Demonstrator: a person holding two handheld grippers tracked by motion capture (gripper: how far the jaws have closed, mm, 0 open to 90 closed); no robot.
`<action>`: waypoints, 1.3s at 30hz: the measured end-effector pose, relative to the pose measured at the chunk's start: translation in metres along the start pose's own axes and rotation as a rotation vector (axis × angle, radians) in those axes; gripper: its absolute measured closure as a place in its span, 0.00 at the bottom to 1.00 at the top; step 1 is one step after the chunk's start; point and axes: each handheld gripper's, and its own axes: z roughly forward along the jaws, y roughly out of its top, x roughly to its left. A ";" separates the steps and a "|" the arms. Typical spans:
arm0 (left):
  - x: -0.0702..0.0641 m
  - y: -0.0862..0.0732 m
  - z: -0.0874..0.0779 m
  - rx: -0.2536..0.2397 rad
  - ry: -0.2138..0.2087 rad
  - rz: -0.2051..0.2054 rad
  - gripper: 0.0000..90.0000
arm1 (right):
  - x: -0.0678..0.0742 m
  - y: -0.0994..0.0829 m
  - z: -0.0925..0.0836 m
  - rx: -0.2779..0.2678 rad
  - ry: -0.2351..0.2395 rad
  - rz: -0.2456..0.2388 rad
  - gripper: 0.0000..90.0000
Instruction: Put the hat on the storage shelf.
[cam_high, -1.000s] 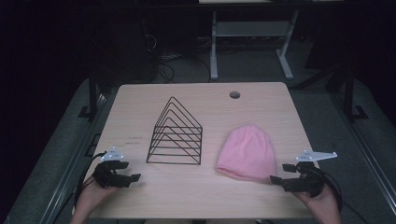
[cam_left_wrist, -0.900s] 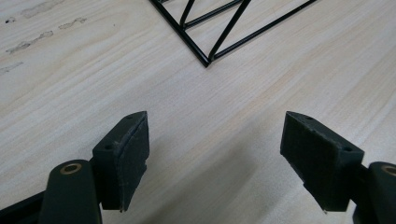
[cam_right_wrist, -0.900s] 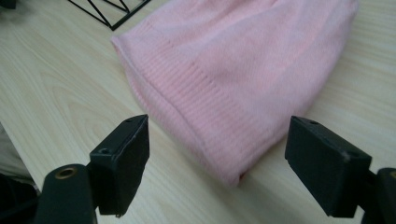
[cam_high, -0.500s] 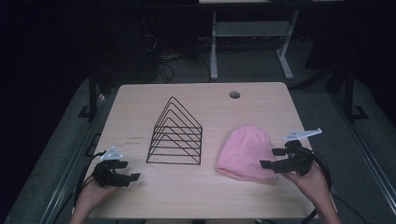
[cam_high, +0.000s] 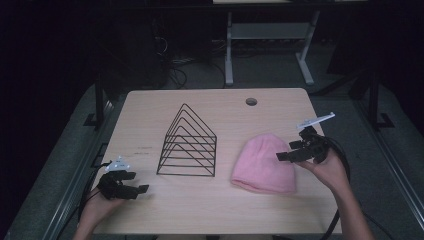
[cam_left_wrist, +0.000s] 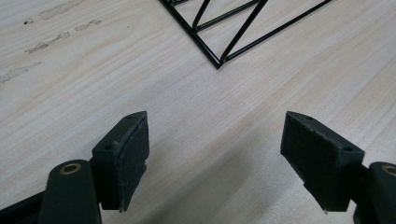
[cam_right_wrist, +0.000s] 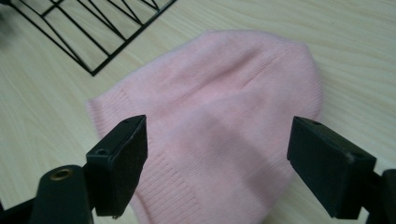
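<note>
Black jaws of the right gripper (cam_right_wrist: 215, 163) are held wide apart just above the pink beanie (cam_right_wrist: 219, 116), which lies flat on the wooden table (cam_high: 150, 120), beside the wire rack (cam_high: 187, 142). Left gripper (cam_left_wrist: 215, 154) jaws are likewise spread over bare wood.

The high view looks forward and down from above the person's side onto the whole pale wooden table (cam_high: 210, 210), far enough off to take in the dark floor and a white metal stand beyond. The left gripper view sits low and close over the tabletop near its left front corner, facing the near corner of the black wire triangular rack (cam_left_wrist: 219, 58). The right gripper view hovers close above the pink knitted beanie (cam_right_wrist: 224, 126), looking across it toward the rack. All three views share the rack and the tabletop.
</note>
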 end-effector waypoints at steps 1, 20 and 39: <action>0.000 0.000 0.000 -0.001 -0.001 0.002 0.26 | -0.002 0.003 0.001 0.005 -0.002 0.004 0.22; 0.000 0.000 -0.001 -0.004 0.000 0.000 0.26 | -0.038 0.029 0.028 0.074 -0.020 0.066 0.24; 0.001 -0.001 -0.001 0.003 0.001 0.003 0.26 | -0.061 0.029 0.057 0.181 -0.047 0.121 0.41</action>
